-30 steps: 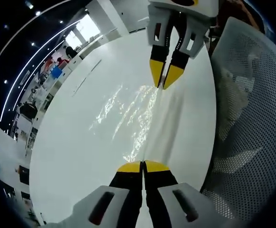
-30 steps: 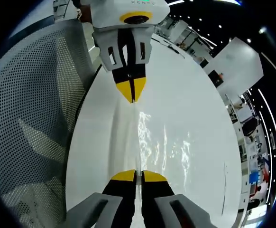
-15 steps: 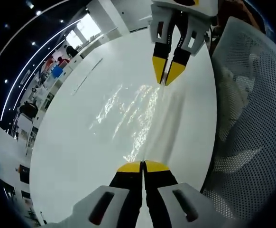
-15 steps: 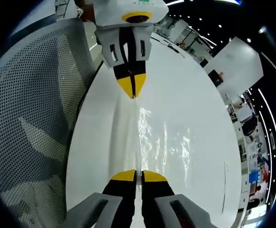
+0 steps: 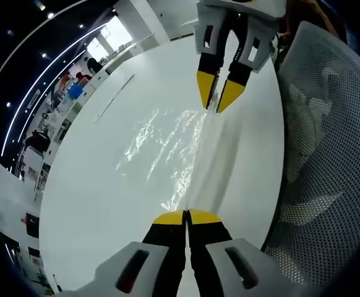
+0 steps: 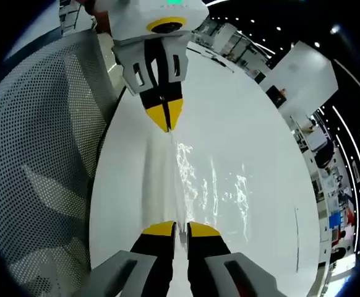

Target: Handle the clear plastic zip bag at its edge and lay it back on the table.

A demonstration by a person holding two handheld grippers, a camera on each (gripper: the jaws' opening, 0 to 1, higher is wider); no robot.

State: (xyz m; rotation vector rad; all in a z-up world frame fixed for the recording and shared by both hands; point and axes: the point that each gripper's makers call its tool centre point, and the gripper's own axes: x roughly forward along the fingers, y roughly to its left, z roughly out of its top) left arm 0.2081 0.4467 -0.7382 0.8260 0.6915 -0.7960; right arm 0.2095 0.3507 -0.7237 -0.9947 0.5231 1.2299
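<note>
1. Left gripper view: left hand-held gripper (image 5: 186, 218) at bottom centre, yellow tips pressed together on the near end of the clear plastic zip bag (image 5: 186, 154). Right hand-held gripper (image 5: 218, 99) up at top centre, pinching the far end, tips looking slightly apart at the very ends.
2. Bag stretched taut between the two, glinting across the middle of the frame over the white worktop (image 5: 93, 185). Hard to tell whether resting on it or held just above.
3. Right gripper view: same deal mirrored, right hand-held gripper (image 6: 175, 229) clamped on the edge at the bottom, left hand-held gripper (image 6: 164, 116) at top centre, mesh chair (image 6: 38, 154) off to the left.
4. Possible trouble, just guessing: thin slippery film, so pulling apart too hard could slip the edge out of one grip, probably the right one. Letting go unevenly could leave it folded or sliding toward the worktop edge by the chair.
</note>
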